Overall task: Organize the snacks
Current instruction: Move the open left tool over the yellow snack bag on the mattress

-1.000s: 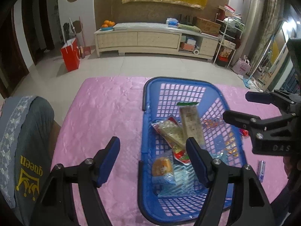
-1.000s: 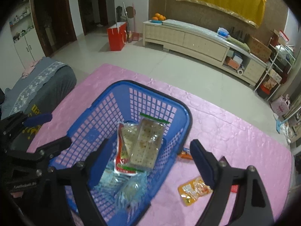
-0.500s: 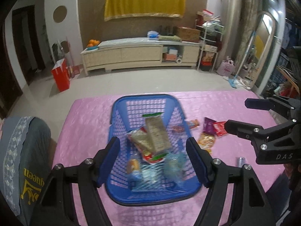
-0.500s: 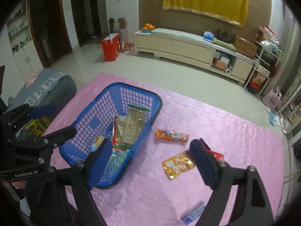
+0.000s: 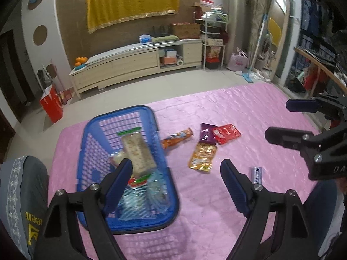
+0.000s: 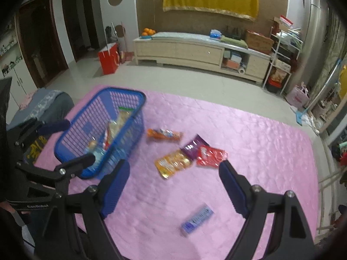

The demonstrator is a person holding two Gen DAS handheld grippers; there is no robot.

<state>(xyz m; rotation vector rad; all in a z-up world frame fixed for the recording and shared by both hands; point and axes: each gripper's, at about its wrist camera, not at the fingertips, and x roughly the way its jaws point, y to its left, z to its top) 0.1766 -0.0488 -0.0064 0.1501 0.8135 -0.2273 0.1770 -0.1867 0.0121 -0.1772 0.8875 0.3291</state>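
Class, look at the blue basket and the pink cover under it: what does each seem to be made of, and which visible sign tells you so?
Blue basket: probably moulded plastic, smooth, slightly glossy; its walls are a rigid lattice.
Pink cover: likely quilted satin-like fabric; stitched pattern and soft sheen.

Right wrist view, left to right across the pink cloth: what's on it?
Blue plastic basket → orange snack packet → yellow-orange foil pouch → red wrapper. The purple packet overlaps pouch and wrapper, so it is left out; the blue bar lies nearer the camera.
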